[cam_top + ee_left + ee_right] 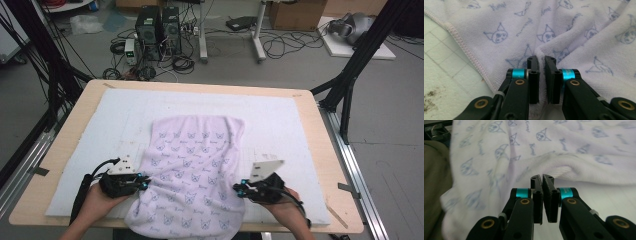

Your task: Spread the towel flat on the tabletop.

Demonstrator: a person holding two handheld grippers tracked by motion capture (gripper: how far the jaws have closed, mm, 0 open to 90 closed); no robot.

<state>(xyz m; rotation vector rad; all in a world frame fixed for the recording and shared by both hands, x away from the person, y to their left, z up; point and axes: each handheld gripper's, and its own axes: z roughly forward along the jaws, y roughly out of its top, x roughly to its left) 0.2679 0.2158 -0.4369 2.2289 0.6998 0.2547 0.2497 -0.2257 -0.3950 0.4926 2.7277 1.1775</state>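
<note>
One towel, white with a blue cat-face print, lies at lower centre of the high view, its near end hanging over the front edge of the worktop. Two claws flank that near end. The left claw sits at the towel's left edge; in the left gripper view its jaws are pressed together on a raised fold of the cloth. The right claw sits at the right edge; in the right gripper view its jaws are nearly together, tips at the rolled hem, a pinch likely but not certain.

Judgement: the step is spreading or folding. Keep both pinches level and draw evenly to avoid skewing.

Count: one towel, two claws, one white mat.
</note>
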